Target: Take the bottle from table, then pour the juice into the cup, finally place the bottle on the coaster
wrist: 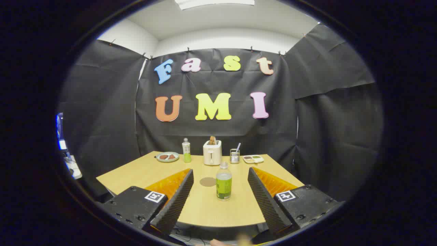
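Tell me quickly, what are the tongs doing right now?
Tongs: open, holding nothing; the bottle stands between the fingers, touched by neither.

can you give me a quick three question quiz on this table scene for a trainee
1. True or false: the gripper is shut on the clear plastic bottle with green label.
2. What lies just beside that bottle on the wooden table: A a round brown coaster, B a metal fork, C a blue sponge?
3. What stands at the far edge, between the slim green-juice bottle and the metal-mesh cup?

Key: 1 false, the gripper is open, bottle between the fingers, untouched. 2 A, the coaster. 3 the white toaster.
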Action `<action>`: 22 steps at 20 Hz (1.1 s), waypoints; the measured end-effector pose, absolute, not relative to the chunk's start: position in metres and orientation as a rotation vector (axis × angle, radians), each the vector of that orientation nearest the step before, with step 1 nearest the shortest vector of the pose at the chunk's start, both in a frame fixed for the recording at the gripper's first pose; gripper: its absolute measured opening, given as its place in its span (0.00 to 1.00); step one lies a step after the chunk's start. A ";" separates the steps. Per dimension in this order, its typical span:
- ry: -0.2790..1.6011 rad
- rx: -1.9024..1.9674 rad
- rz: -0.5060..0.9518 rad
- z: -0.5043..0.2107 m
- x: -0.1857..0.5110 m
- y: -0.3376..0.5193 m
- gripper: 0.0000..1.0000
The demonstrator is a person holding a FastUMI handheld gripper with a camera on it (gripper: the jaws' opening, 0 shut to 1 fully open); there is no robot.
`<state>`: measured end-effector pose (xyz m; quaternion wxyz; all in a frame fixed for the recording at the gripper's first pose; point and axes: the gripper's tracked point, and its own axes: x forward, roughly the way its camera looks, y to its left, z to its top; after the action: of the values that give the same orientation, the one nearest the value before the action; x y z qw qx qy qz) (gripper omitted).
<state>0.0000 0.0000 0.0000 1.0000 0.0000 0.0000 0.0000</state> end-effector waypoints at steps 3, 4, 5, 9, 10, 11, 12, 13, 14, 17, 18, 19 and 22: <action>0.005 -0.009 -0.005 -0.001 0.001 -0.001 1.00; 0.003 -0.006 -0.005 0.000 0.000 -0.001 1.00; -0.001 -0.001 -0.001 0.002 -0.001 -0.001 1.00; -0.012 0.016 0.004 0.003 -0.002 -0.002 1.00; -0.010 0.016 0.003 0.002 -0.002 -0.002 1.00; -0.006 0.014 0.001 0.002 -0.001 -0.003 1.00; -0.004 0.013 -0.002 0.002 -0.001 -0.004 1.00; -0.003 0.011 -0.004 0.001 -0.002 -0.005 1.00; -0.005 0.010 -0.007 0.002 -0.002 -0.005 1.00; -0.011 0.011 -0.008 0.003 -0.004 -0.005 1.00; -0.011 0.011 -0.009 0.003 -0.004 -0.006 1.00; -0.010 0.011 -0.009 0.001 -0.003 -0.007 1.00; 0.000 0.012 -0.013 -0.003 0.000 -0.009 1.00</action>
<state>0.0005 -0.0090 -0.0026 1.0000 0.0059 -0.0002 -0.0063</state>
